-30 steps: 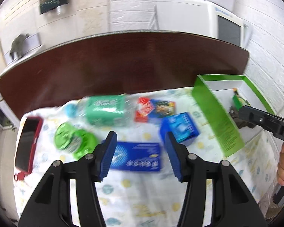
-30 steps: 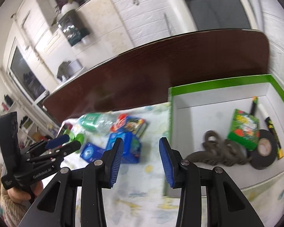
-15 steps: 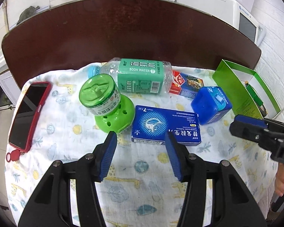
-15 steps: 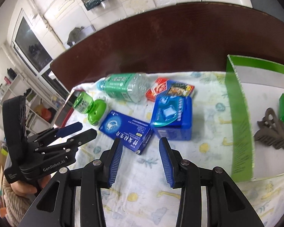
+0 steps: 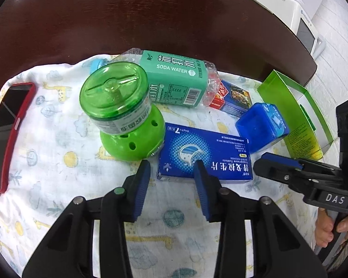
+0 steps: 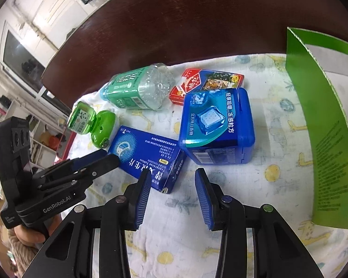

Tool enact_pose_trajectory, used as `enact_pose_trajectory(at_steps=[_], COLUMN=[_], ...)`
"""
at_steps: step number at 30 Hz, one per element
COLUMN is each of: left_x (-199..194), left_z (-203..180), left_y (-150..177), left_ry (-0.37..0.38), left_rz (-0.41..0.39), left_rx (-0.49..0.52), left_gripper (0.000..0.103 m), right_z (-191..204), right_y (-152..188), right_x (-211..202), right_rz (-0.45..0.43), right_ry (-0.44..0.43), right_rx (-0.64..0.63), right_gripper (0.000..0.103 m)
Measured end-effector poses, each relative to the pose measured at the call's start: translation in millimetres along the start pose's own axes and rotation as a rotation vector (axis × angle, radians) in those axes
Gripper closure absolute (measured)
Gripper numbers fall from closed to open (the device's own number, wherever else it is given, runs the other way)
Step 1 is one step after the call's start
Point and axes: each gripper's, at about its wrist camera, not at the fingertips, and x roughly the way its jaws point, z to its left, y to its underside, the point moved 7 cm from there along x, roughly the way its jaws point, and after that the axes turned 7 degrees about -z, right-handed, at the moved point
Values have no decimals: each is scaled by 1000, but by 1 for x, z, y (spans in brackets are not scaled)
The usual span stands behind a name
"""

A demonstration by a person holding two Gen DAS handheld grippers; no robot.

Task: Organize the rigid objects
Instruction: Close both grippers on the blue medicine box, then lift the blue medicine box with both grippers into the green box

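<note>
We hold both grippers low over the patterned cloth (image 5: 46, 143) on the table (image 5: 150, 18). Our left gripper (image 5: 171, 173) has its jaws closing, with nothing pressed between them; the flat blue carton (image 5: 204, 159) lies just ahead, its near left corner reaching between the tips. Our right gripper (image 6: 171, 180) has its jaws apart and empty, the carton's end just ahead of the left jaw and the blue plastic box (image 6: 217, 125) just beyond.

We judge the sorting is barely begun. The soda water bottle (image 5: 174, 78), green jar (image 5: 118, 106) and card pack (image 6: 206, 85) all lie loose farther ahead, while the green box (image 6: 320, 125) stands right of the right jaws. Its contents mostly escape us.
</note>
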Motion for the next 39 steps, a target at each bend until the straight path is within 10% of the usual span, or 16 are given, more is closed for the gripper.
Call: enact_pose_trajectory(at_steps=[21, 39], left_x=[-14, -75], left_z=[-29, -133], left_y=[6, -22], left_ry=[-16, -10], left_rz=[-4, -173], left_rx=[84, 258], left_gripper=[67, 67], right_z=[21, -10], right_y=[-4, -23], right_x=[7, -112], right_rz=[-13, -271], right_ry=[19, 2], right_rx=[-78, -60], right_gripper=[67, 67])
